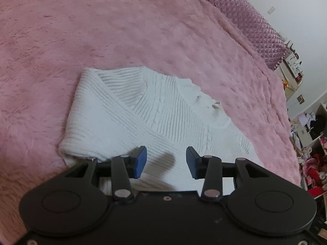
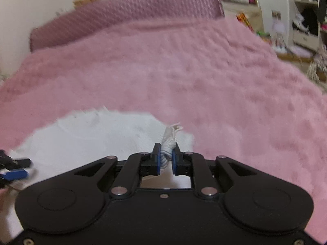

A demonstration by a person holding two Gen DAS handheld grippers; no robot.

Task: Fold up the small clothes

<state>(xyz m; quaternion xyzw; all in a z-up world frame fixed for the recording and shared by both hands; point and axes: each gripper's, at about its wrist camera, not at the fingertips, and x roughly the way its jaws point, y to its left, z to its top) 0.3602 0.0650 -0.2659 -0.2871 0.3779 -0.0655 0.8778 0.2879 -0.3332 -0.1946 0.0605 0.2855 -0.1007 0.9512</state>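
A white ribbed knit sweater (image 1: 130, 110) lies partly folded on the pink fuzzy blanket (image 1: 143, 30). My left gripper (image 1: 166, 161) hovers just above its near part, jaws open and empty. In the right wrist view the same sweater (image 2: 98, 134) is blurred. My right gripper (image 2: 166, 159) is shut on a bunched edge of the sweater (image 2: 169, 143), which sticks up between the blue pads. The left gripper's blue fingertip (image 2: 16, 173) shows at the left edge of the right wrist view.
The pink blanket (image 2: 204, 71) covers a wide bed. A quilted purple headboard (image 2: 126, 10) runs along the far side by the wall. Cluttered shelves and furniture (image 2: 302, 24) stand beyond the bed's right edge.
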